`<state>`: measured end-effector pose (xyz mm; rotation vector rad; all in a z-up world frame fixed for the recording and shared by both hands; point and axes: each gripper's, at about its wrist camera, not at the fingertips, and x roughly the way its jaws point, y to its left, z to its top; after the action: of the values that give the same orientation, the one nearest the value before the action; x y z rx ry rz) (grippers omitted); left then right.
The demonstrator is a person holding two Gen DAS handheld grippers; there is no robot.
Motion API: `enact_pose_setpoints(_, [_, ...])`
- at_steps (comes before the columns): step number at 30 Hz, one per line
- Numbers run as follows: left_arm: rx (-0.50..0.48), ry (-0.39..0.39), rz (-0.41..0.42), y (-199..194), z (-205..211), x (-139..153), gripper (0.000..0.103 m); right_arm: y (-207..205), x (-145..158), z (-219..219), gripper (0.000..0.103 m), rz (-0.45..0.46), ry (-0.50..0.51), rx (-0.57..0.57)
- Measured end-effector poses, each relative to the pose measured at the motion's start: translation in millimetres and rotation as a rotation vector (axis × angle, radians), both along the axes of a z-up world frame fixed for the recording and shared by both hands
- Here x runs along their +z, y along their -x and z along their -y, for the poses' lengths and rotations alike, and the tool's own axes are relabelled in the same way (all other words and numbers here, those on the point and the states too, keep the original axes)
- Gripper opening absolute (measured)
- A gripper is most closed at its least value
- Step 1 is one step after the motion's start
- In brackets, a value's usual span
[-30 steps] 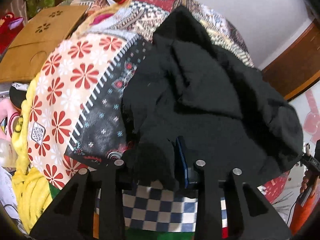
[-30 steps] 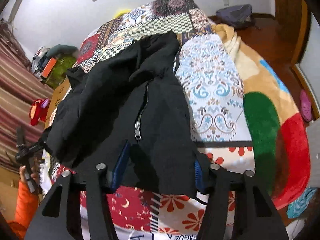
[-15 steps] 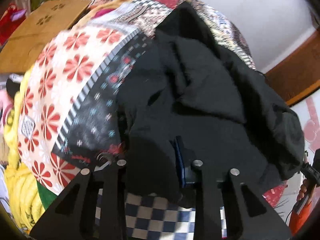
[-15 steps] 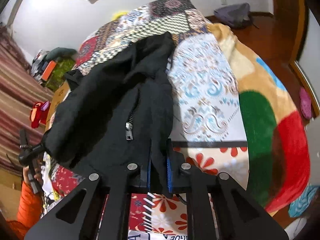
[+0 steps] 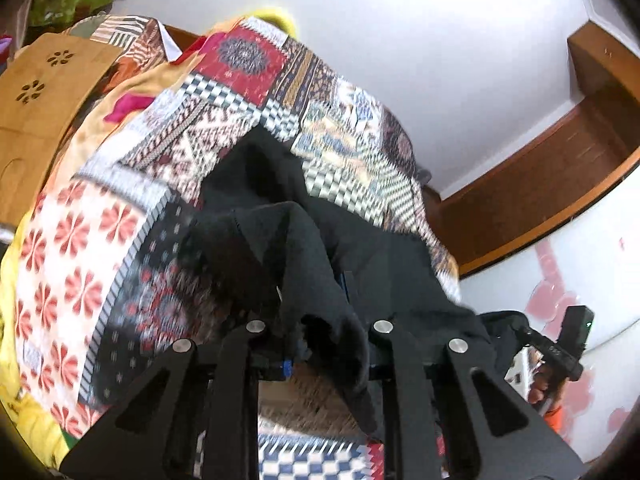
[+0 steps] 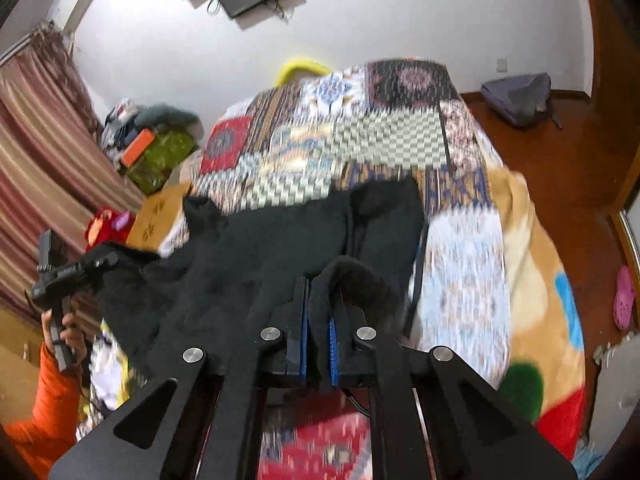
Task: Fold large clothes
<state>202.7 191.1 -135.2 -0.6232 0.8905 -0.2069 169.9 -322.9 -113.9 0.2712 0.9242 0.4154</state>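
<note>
Two grips are on the black zip jacket (image 6: 280, 248), one at each near hem corner. My right gripper (image 6: 318, 320) is clamped fully down on a fold of hem, the cloth pinched between the blue pads (image 6: 304, 340). My left gripper (image 5: 320, 332) has just been closing; its jaws stand narrow with black cloth bunched between them, and the grip looks sound, though blur hides the pad contact itself.

Position of garment: the jacket lies on the patchwork quilt (image 6: 360, 136) covering the bed, body spread toward the far end, near edge raised off the quilt and hanging from both grippers. In the right wrist view the left gripper shows at far left, held by a hand (image 6: 66, 332) in an orange sleeve (image 6: 44, 400).

Step in hand, as I judge it: carry the near hem over toward the far end to make the first fold.

Notes for doing it well:
- Keep both hands level and move them together so the fold line runs straight across.
- Hold the hem taut between the grippers; slack in the middle will wrinkle.
- Lift high enough that the raised half clears the lower half without dragging it.
- Lay the hem down flat before letting go.
- Risk: thick fleece may slip from the left jaws.
</note>
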Motion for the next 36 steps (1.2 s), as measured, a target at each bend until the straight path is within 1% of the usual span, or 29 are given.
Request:
enact_pose_setpoints(3, [0.028,-0.030,0.011,-23,-7,9,0.018,-33,7,7,0.006,0.010,-0.032,-0.044])
enact_pose_setpoints(5, [0.052,-0.040,0.019,-42,-14,10,0.018,-54,6,8,0.006,0.002,-0.038,-0.061])
enact_pose_setpoints(8, [0.084,-0.087,0.014,-77,-21,3,0.018,-92,-9,7,0.006,-0.023,-0.014,-0.101])
enact_pose_setpoints(10, [0.097,-0.115,0.000,-103,-25,-9,0.018,-112,-20,9,0.006,-0.046,-0.001,-0.125])
enact_pose_setpoints(13, [0.110,-0.144,-0.035,-136,-32,-33,0.018,-140,-48,11,0.006,-0.084,0.027,-0.162])
enact_pose_setpoints(18, [0.105,-0.269,-0.119,-181,-27,-83,0.019,-177,-98,12,0.006,-0.162,0.063,-0.192])
enact_pose_setpoints(21, [0.104,-0.286,-0.138,-194,-24,-104,0.019,-185,-118,12,0.007,-0.201,0.044,-0.191])
enact_pose_setpoints(23, [0.102,-0.286,-0.144,-199,-23,-112,0.020,-185,-123,11,0.006,-0.200,0.056,-0.183])
enact_pose_setpoints(25, [0.103,-0.286,-0.152,-198,-23,-111,0.020,-183,-119,11,0.007,-0.194,0.063,-0.188])
enact_pose_setpoints(26, [0.102,-0.291,-0.154,-197,-22,-109,0.020,-181,-115,12,0.009,-0.192,0.057,-0.200])
enact_pose_setpoints(28, [0.089,-0.325,-0.164,-195,-20,-101,0.021,-178,-108,15,0.010,-0.198,0.048,-0.213])
enact_pose_setpoints(31, [0.086,-0.366,-0.164,-188,-16,-82,0.025,-172,-93,14,0.015,-0.194,0.076,-0.224])
enact_pose_setpoints(32, [0.088,-0.371,-0.162,-185,-15,-75,0.029,-171,-88,13,0.018,-0.183,0.092,-0.227])
enact_pose_setpoints(33, [0.090,-0.376,-0.164,-182,-15,-68,0.036,-166,-79,12,0.023,-0.153,0.119,-0.236])
enact_pose_setpoints(34, [0.098,-0.376,-0.165,-178,-14,-62,0.039,-161,-72,12,0.028,-0.128,0.138,-0.253])
enact_pose_setpoints(35, [0.103,-0.375,-0.157,-174,-13,-56,0.045,-157,-66,13,0.045,-0.110,0.154,-0.272])
enact_pose_setpoints(36, [0.100,-0.384,-0.144,-168,-9,-48,0.052,-151,-58,12,0.055,-0.085,0.171,-0.297])
